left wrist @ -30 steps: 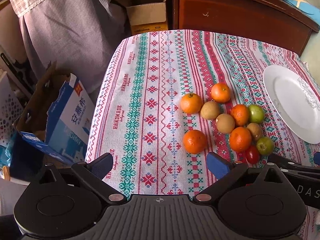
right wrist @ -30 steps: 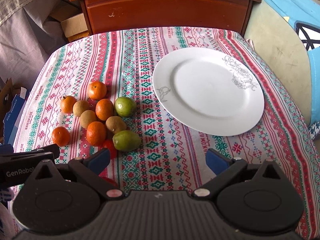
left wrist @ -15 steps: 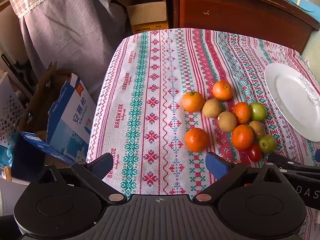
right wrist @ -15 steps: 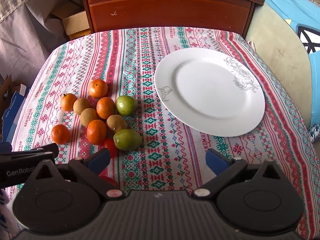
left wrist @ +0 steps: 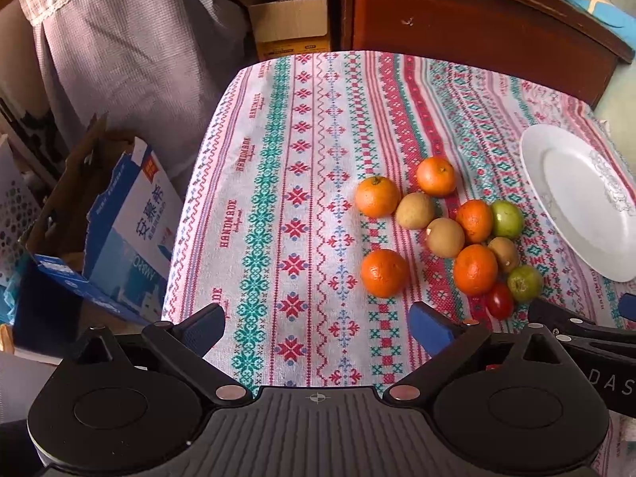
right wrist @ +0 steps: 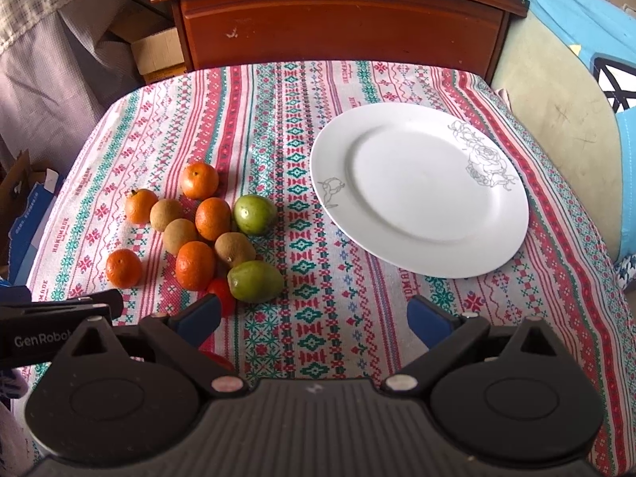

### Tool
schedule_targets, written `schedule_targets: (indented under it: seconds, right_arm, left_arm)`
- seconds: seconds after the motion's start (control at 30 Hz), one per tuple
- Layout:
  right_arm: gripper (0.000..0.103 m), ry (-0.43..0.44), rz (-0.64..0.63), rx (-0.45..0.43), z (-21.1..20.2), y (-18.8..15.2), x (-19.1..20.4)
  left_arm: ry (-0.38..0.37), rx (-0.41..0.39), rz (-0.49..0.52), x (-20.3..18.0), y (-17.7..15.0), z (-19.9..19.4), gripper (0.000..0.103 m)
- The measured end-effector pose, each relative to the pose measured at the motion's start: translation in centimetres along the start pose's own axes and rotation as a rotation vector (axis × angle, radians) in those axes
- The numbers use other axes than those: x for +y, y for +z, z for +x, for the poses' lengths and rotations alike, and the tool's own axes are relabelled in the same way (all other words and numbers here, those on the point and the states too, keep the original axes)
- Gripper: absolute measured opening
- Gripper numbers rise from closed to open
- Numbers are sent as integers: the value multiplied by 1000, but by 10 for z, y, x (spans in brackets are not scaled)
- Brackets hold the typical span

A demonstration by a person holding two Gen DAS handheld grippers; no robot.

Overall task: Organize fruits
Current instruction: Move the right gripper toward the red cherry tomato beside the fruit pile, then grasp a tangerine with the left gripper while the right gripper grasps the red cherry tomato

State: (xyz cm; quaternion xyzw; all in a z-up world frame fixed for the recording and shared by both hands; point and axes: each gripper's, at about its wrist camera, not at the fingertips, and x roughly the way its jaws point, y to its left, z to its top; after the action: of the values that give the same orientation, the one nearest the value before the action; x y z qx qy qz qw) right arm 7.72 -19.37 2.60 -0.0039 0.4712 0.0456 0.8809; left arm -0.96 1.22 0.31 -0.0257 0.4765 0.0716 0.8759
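Note:
A cluster of fruit lies on the patterned tablecloth: several oranges, with the nearest orange set apart, brown kiwis, two green fruits and a red tomato. The cluster also shows in the right wrist view, with an orange near its front. An empty white plate lies to the right of the fruit. My left gripper is open and empty, near the table's front, left of the fruit. My right gripper is open and empty, in front of the plate.
A dark wooden headboard stands behind the table. Cardboard boxes and a blue-and-white carton sit off the table's left side. A draped checked cloth hangs at far left. A blue cushion is at right.
Both grippers have shifted slightly; the fruit and plate appear a little lower and nearer in the right view. Nothing was picked up or moved on the table.

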Motion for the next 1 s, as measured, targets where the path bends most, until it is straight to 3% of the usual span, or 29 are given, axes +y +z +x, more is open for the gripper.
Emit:
schedule_targets:
  seconds: [0.5, 0.8, 1.0]
  right_arm:
    - [96, 204, -47, -90, -20, -28, -18]
    - [77, 292, -122, -77, -21, -55, -8]
    - [59, 310, -137, -88, -19, -59, -5]
  left_arm:
    - [-106, -83, -25, 23, -2, -2, 99]
    - [-136, -107, 4, 20, -10, 0, 98]
    - [-137, -135, 53, 13, -16, 2, 95]
